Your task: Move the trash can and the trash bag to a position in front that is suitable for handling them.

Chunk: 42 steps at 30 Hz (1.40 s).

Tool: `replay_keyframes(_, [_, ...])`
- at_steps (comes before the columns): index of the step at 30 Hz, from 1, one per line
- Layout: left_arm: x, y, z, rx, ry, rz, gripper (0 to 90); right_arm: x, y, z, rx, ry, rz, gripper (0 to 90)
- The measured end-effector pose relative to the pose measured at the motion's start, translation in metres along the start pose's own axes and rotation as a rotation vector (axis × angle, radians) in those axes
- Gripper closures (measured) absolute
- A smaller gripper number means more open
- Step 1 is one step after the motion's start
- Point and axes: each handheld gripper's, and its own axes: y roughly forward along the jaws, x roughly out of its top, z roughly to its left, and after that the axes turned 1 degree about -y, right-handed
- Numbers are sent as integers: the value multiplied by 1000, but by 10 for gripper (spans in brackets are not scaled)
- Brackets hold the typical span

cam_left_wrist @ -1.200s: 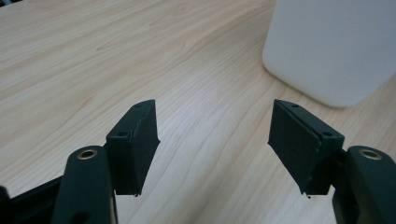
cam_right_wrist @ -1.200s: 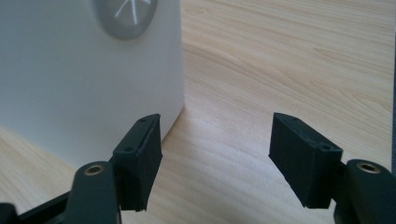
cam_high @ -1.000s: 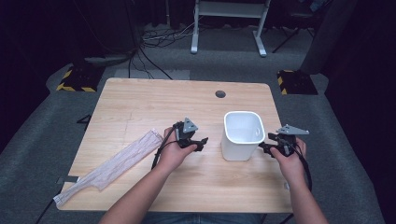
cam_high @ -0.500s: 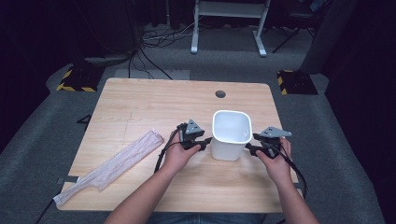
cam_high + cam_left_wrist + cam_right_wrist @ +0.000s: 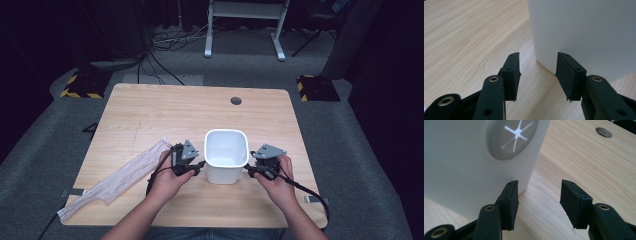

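Observation:
A white square bin (image 5: 226, 150) stands upright on the wooden table (image 5: 150, 115), near the front middle. My left gripper (image 5: 197, 167) is at its left wall and my right gripper (image 5: 248, 170) at its right wall, both low by the base. In the left gripper view, my left gripper (image 5: 537, 62) is half open over bare wood, one pad close to the bin's (image 5: 586, 32) corner. Its jaws have just been opening a little. My right gripper (image 5: 539, 187) is also half open on nothing, one pad beside the bin (image 5: 461, 170). Its jaws have just been closing.
A long pale plastic sleeve (image 5: 120, 177) lies diagonally at the table's front left. A round cable hole (image 5: 236, 101) sits near the far edge. The bin's right wall carries a grey slit grommet (image 5: 511, 137). Cables trail from both grippers toward the front edge.
The bin has slid left and slightly nearer across the table. Both hands have moved left with it, one on each side. Both pairs of jaws stand narrower than a second ago.

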Motion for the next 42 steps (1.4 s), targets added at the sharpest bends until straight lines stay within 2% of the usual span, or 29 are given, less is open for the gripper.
replay_keyframes(4, [-12,-12,1,26,-8,0,502,9,1,18,19,-47,0,445])
replay_keyframes(5, [-15,-15,1,27,-11,4,502,9,1,18,19,-47,0,445])
replay_keyframes(8, [-26,-22,2,27,-30,1,470,10,5,23,70,-18,-14,428])
replay_keyframes(11, [-32,-24,3,3,-51,-5,448,9,7,24,73,-15,-15,420])
replay_keyframes(14, [-34,-25,4,24,-44,-12,419,9,8,25,84,4,-17,413])
replay_keyframes(15, [-34,-26,4,25,-54,-20,399,10,8,25,83,3,-18,396])
replay_keyframes(16, [-34,-27,5,31,-52,-26,381,10,7,24,74,0,-23,385])
replay_keyframes(18, [-36,-30,7,41,-55,-30,360,11,-3,16,12,-28,-18,384])
replay_keyframes(19, [-38,-33,7,54,-54,-28,360,11,-3,16,12,-28,-18,382])
replay_keyframes(21, [-43,-41,10,77,-56,-26,342,11,-18,6,-68,-54,-4,374])
replay_keyframes(24, [-51,-51,12,88,-71,-25,331,8,-40,-6,-183,-100,67,357])
replay_keyframes(26, [-58,-59,14,107,-80,-26,320,0,-52,-10,-212,-105,96,357])
replay_keyframes(27, [-62,-62,15,115,-82,-21,319,-4,-55,-10,-205,-93,98,356])
replay_keyframes(30, [-74,-71,18,136,-108,-15,308,-25,-58,-8,-144,-34,110,340])
replay_keyframes(32, [-81,-74,22,146,-120,-5,304,-35,-56,-6,-112,4,102,332])
replay_keyframes(33, [-84,-75,24,152,-123,-1,303,-41,-53,-5,-90,34,102,325])
replay_keyframes(34, [-89,-77,27,158,-146,1,303,-45,-51,-4,-76,56,100,325])
replay_keyframes(35, [-91,-77,29,162,-145,3,301,-53,-47,-3,-54,91,95,324])
replay_keyframes(39, [-101,-80,36,183,-164,10,295,-69,-36,-1,-11,152,100,314])
replay_keyframes(42, [-109,-81,41,186,-186,15,285,-78,-30,-2,8,176,80,293])
